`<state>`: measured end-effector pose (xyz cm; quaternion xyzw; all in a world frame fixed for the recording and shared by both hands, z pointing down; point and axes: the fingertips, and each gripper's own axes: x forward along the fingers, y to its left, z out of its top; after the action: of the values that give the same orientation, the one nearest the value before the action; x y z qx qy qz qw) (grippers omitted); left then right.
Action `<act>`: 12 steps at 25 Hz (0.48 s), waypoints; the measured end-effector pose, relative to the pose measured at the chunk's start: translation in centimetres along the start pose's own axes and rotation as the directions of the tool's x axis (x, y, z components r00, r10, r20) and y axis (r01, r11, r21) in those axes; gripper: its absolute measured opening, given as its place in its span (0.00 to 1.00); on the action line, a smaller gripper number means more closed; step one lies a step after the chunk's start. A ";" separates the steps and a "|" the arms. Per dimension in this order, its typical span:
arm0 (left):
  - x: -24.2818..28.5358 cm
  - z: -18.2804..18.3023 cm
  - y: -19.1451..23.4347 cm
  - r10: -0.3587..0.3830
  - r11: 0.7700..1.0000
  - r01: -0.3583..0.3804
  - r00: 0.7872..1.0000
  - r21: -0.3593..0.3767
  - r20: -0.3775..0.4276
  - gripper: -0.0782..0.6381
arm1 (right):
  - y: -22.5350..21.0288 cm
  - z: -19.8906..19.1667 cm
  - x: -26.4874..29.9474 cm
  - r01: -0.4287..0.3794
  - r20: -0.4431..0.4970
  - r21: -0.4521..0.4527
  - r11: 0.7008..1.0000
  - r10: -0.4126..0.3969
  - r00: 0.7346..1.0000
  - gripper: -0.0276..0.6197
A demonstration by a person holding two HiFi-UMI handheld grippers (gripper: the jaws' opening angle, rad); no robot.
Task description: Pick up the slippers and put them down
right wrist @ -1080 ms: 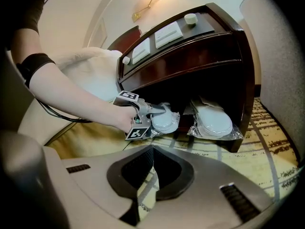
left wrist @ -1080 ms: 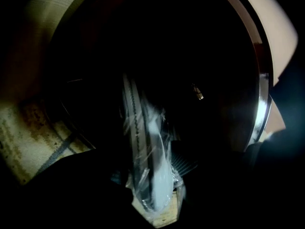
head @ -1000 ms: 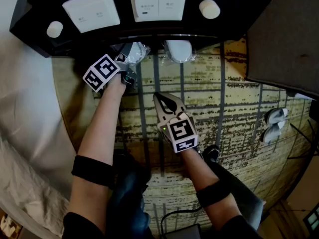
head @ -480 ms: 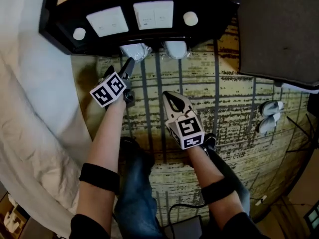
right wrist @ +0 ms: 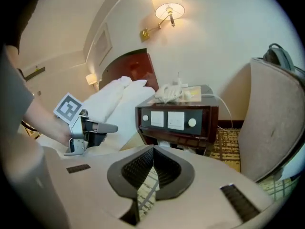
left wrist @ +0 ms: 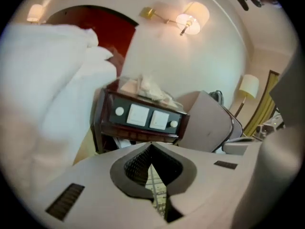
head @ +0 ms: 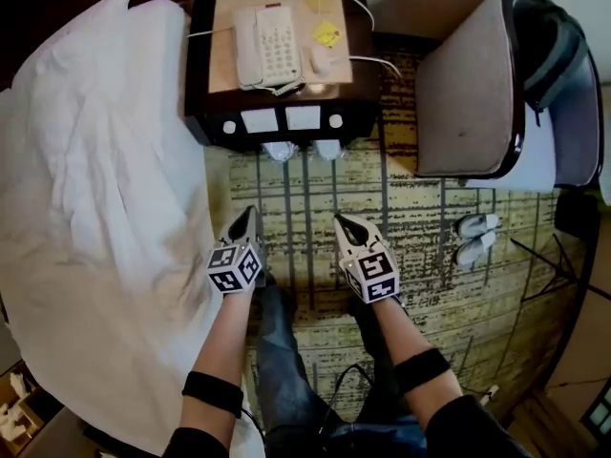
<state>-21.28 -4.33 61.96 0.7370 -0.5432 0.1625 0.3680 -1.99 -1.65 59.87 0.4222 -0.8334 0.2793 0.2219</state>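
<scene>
Jaws of the left gripper (head: 250, 215) are pressing together with nothing between them, having just been closing. Those of the right gripper (head: 342, 221) are likewise sitting shut and empty. Both tools are hanging side by side above the patterned carpet (head: 430, 208). The slippers (head: 280, 151), in clear wrapping, are lying on the carpet under the front edge of the dark bedside desk (head: 226, 17), well apart from either gripper. No brand or wording is coming through legibly. Only the black-and-white square markers on the gripper cubes are showing clearly, and the yellow note (head: 327, 33) beside the white telephone (head: 265, 46) on the desk is too small to read. A second ago the left gripper was reaching right up to the wrapped slippers. Both grippers are now standing back from the desk, and the view is taking in the white bed (head: 95, 189) and the armchair (head: 468, 93).
</scene>
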 end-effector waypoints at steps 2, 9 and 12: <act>-5.2 2.7 -2.7 -0.009 0.999 0.008 1.000 0.050 0.010 0.12 | 1.1 2.9 -4.0 -0.001 0.003 -0.011 1.000 0.001 1.000 0.05; -19.8 12.7 -10.6 -0.047 0.957 0.024 0.996 0.287 0.072 0.12 | 3.5 12.8 -15.6 0.002 0.055 -0.071 0.997 0.002 0.998 0.05; -24.8 15.5 -13.2 -0.055 0.933 0.017 0.994 0.358 0.097 0.12 | 4.7 16.0 -19.8 -0.002 0.073 -0.102 0.995 0.010 0.997 0.05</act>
<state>-20.50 3.23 30.80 0.8089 -0.5099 0.2123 0.2018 2.73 1.67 34.64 0.4178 -0.8553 0.2215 0.2116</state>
